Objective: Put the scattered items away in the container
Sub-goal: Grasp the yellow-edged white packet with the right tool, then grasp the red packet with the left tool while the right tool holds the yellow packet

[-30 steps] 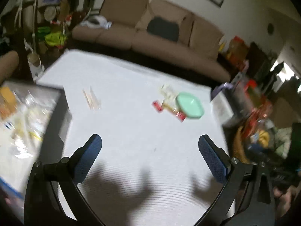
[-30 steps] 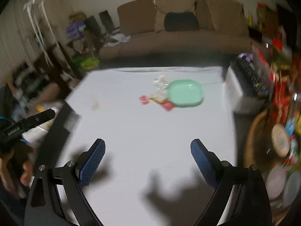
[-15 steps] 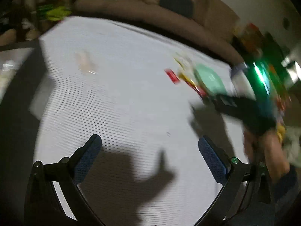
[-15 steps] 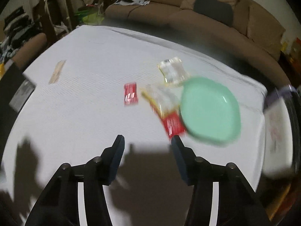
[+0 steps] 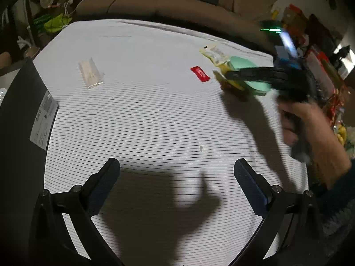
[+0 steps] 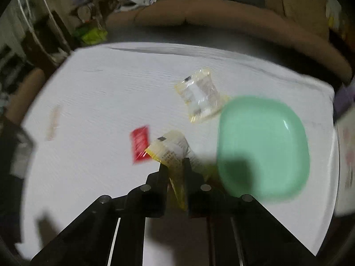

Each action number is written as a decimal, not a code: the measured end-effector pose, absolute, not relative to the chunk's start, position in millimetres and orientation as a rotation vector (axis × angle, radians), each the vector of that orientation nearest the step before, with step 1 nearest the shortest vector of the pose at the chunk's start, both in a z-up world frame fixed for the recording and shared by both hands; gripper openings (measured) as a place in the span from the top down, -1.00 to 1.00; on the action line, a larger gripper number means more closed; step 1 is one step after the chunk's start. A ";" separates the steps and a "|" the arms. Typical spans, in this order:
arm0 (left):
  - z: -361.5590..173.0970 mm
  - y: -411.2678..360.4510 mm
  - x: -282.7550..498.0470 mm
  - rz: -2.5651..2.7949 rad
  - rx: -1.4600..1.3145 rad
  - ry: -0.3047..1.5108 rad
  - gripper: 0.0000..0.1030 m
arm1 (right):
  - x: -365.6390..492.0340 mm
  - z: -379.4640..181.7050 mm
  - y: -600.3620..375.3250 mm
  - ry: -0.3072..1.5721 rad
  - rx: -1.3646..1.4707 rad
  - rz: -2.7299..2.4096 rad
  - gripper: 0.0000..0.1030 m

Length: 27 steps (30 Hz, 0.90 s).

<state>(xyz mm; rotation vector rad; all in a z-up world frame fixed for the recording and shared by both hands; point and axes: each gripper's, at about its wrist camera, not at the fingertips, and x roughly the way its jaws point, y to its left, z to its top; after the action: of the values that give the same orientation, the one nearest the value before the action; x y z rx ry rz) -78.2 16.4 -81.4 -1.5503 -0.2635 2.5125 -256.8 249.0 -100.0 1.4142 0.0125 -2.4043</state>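
While the left gripper (image 5: 176,174) is hovering over the near part of the white striped tablecloth (image 5: 144,115) with its jaws spread wide and nothing between them, the pick-up step is being done on the other side. Going from left to right in the left wrist view, the black container (image 5: 20,133) is standing at the table's left edge, a clear sachet (image 5: 91,72) is lying near it, a small red packet (image 5: 200,73) is sitting farther along toward the middle, and another clear, yellow-edged packet (image 5: 214,53) is resting by the mint-green dish (image 5: 248,75). At the far right, the right gripper (image 6: 174,165) is pinching a yellow-edged snack packet (image 6: 170,149) just beside that dish, its jaws closed narrowly on the wrapper. Whether the packet is clear of the cloth cannot be told through the blur. The task is judged to be in progress, with three items loose on the table. The next move probably calls for lifting the packet cleanly and carrying it across the whole table to the container.
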 end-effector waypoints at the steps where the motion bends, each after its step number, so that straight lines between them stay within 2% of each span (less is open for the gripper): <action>1: -84.3 16.9 -79.5 2.492 -1.554 -0.278 -0.99 | -235.9 -90.0 258.1 0.007 1.403 -2.399 0.80; 7: -94.3 25.9 -105.2 2.464 -1.546 -0.323 -0.99 | -132.6 -66.3 306.0 -0.050 1.449 -2.388 0.80; 9: -88.7 33.0 -129.1 2.499 -1.491 -0.368 -0.99 | -109.0 -69.6 324.0 -0.101 1.494 -2.387 0.80; 11: -85.9 53.4 -164.7 2.523 -1.437 -0.324 -0.99 | -90.2 -72.3 335.1 -0.137 1.544 -2.393 0.80; 14: -106.2 77.2 -222.9 2.509 -1.529 -0.319 -0.98 | -89.3 -79.0 339.9 -0.193 1.605 -2.362 0.80; 17: -139.5 85.4 -261.3 2.522 -1.684 -0.347 -0.60 | -87.5 -73.6 328.2 -0.148 1.603 -2.360 0.80; 19: -137.6 99.4 -268.3 2.653 -1.583 -0.153 -0.56 | -81.6 -68.0 322.4 -0.110 1.587 -2.354 0.79; 20: -141.2 105.3 -273.9 2.641 -1.591 -0.096 -0.33 | -80.2 -65.0 320.5 -0.091 1.575 -2.356 0.79; 21: -143.3 108.7 -277.2 2.632 -1.596 -0.066 -0.28 | -78.1 -62.6 320.1 -0.071 1.566 -2.363 0.79; 22: -143.1 111.0 -278.9 2.619 -1.592 -0.047 -0.15 | -77.0 -61.2 320.5 -0.047 1.560 -2.374 0.79; 23: -141.5 111.1 -278.7 2.620 -1.594 -0.038 0.11 | -77.3 -60.7 321.9 -0.025 1.558 -2.385 0.79; 24: -139.5 108.2 -276.6 2.615 -1.592 -0.046 0.68 | -78.0 -61.9 324.5 -0.020 1.560 -2.391 0.79; 27: -137.0 89.6 -266.9 2.529 -1.596 -0.172 0.68 | -82.1 -63.7 337.1 -0.062 1.566 -2.400 0.79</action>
<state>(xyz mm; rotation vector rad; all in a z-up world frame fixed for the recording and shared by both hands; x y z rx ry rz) -266.9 89.6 -137.0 -1.5963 -0.1719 2.5290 -82.1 337.1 -63.7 1.5664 -0.0620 -2.3999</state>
